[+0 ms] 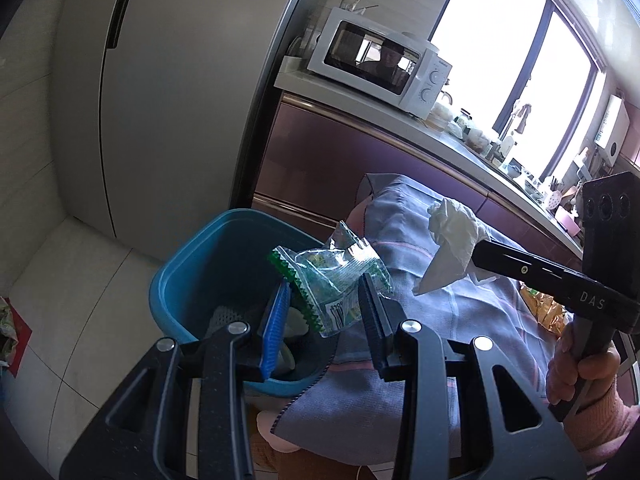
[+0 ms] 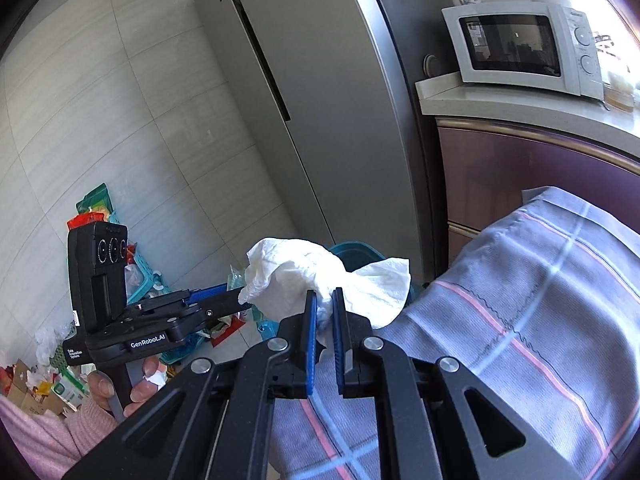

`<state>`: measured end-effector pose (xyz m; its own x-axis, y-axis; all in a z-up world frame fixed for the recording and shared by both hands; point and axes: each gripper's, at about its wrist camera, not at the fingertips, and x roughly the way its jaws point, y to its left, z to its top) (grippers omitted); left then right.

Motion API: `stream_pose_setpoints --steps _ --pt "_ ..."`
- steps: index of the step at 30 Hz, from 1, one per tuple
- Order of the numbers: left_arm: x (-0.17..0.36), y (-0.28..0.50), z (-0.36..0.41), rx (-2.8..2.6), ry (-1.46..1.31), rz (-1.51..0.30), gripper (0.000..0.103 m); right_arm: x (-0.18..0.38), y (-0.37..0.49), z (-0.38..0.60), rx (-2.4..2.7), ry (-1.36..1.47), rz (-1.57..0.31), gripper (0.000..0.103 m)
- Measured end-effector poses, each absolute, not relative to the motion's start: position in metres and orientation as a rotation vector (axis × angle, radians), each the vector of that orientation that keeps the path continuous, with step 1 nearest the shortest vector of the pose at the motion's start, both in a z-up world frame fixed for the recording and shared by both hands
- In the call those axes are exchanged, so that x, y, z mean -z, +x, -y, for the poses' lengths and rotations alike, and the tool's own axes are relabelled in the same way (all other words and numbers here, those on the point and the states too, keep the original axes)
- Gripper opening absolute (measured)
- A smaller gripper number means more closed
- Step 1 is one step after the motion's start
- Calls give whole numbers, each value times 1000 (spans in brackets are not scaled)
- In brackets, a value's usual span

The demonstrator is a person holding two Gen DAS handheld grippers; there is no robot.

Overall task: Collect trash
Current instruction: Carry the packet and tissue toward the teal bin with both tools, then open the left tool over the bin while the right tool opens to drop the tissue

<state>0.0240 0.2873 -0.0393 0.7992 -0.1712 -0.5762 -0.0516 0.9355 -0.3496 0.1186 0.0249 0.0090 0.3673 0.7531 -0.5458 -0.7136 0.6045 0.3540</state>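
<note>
Left gripper (image 1: 326,300) is clamping a clear green-printed wrapper (image 1: 334,280); we are holding it above the blue bin (image 1: 208,264). Right gripper (image 2: 324,304) is pinching a crumpled white tissue (image 2: 308,276), beside the plaid cloth's (image 2: 540,300) edge.

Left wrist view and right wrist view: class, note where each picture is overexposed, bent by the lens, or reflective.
Left wrist view: the window is blown out white, the refrigerator edge bows from fisheye distortion, and the microwave door reflects the room. Right wrist view: glare washes the top right corner beside the microwave; corners are vignetted dark.
</note>
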Motion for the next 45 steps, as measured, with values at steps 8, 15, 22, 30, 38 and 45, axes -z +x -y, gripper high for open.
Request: stream_pose_setpoints --steps 8,15,22,30,38,45 --pt "54 38 -299 7 -360 -683 36 4 133 -53 -956 23 -785 7" --pt "66 48 -306 -37 -371 -707 36 18 147 -77 -963 -17 -826 7" --pt "82 64 -314 -67 -395 -746 36 33 161 -96 -954 -40 -889 7" --pt "100 83 -317 -93 -403 -784 37 52 172 -114 -933 -61 -959 10" --pt "124 102 -319 -103 -448 -829 39 63 179 -121 -900 -65 -995 16" --pt "137 107 -320 -119 -463 -840 42 63 182 -113 -883 -35 -993 21"
